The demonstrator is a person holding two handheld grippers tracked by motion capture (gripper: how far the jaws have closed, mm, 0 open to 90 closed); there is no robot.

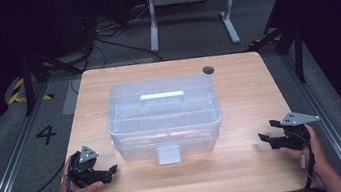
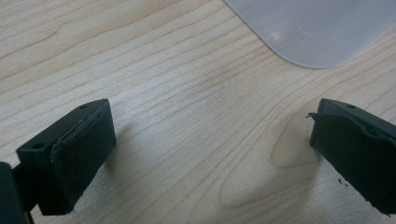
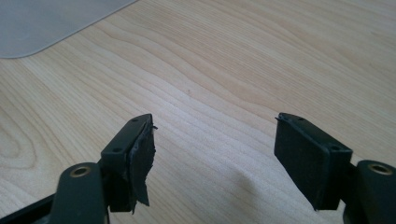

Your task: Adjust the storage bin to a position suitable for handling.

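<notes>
A clear plastic storage box (image 1: 163,114) with a lid, a top handle and a front latch (image 1: 168,154) stands in the middle of the wooden table (image 1: 249,165). My left gripper (image 1: 112,170) rests near the table's front left, just left of the box, open with bare wood between its jaws (image 2: 210,135). A corner of the box (image 2: 317,28) lies ahead of it. My right gripper (image 1: 267,131) sits at the front right, pointing toward the box, open with nothing between its jaws (image 3: 212,144). The box corner (image 3: 42,23) appears at upper left there.
A round cable hole (image 1: 208,70) is in the table's far right part. Beyond the table stand a white table frame (image 1: 190,2), cables on the grey floor and dark stands at both sides. Bare wood lies between each gripper and the box.
</notes>
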